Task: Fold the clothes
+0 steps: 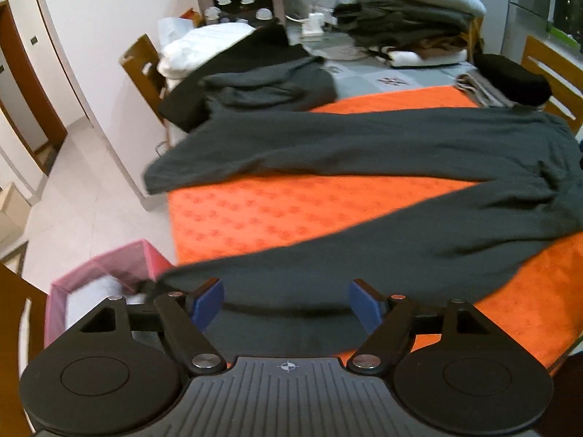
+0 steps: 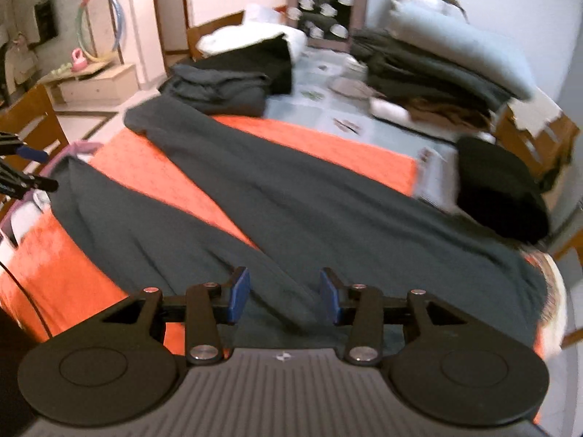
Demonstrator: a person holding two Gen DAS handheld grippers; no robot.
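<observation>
The left hand-held gripper point(image 1: 286, 300) has its jaws apart over one leg end of the dark grey trousers point(image 1: 364, 153), spread ahead on the orange cloth point(image 1: 255, 215). The right hand-held gripper point(image 2: 285, 293), jaws apart, hovers at the trousers' crotch.

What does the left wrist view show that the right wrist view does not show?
Only the left wrist view shows the pink basket beside the table and the left gripper, open by a trouser leg's end. Only the right wrist view shows the coloured hoop against the wall and the right gripper, open over the waist end. Both show the dark trousers spread on the orange cloth, and the clothes pile behind.
</observation>
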